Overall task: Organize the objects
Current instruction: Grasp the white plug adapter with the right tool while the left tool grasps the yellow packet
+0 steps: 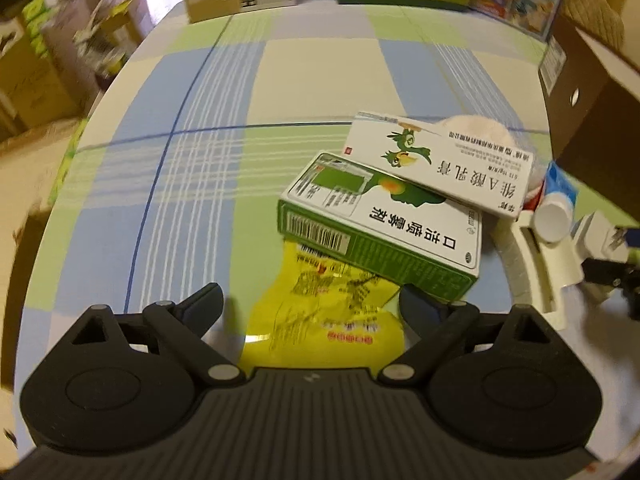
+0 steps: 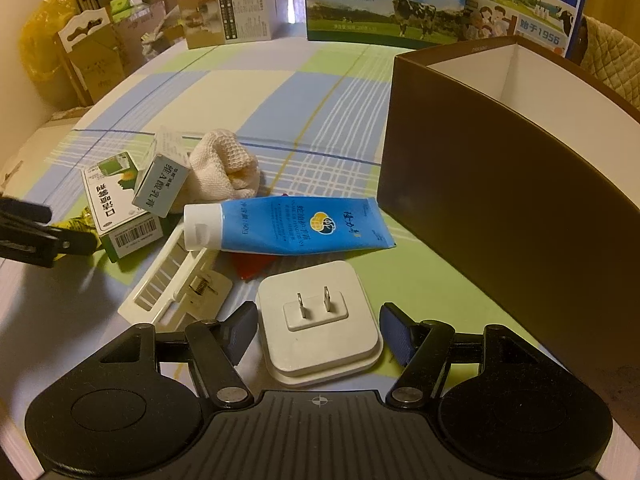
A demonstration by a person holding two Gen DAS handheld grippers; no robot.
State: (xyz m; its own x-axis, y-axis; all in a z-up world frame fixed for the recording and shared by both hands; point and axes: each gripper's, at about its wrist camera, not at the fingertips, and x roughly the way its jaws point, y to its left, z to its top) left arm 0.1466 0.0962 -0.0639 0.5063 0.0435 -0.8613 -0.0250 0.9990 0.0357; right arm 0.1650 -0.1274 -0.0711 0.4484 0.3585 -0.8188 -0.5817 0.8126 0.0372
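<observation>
- On the tablecloth (image 2: 304, 92), the plug (image 2: 320, 320) lies flat, prongs up, between the spread right gripper (image 2: 318, 330) jaws.
- Tube (image 2: 288, 226) axis: left-right, cap left.
- Left gripper (image 1: 310, 308): jaws spread around the yellow packet (image 1: 332, 312).

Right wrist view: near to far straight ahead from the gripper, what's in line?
right gripper, open around the white plug adapter → red packet → blue tube → checked tablecloth → pure milk carton.
</observation>
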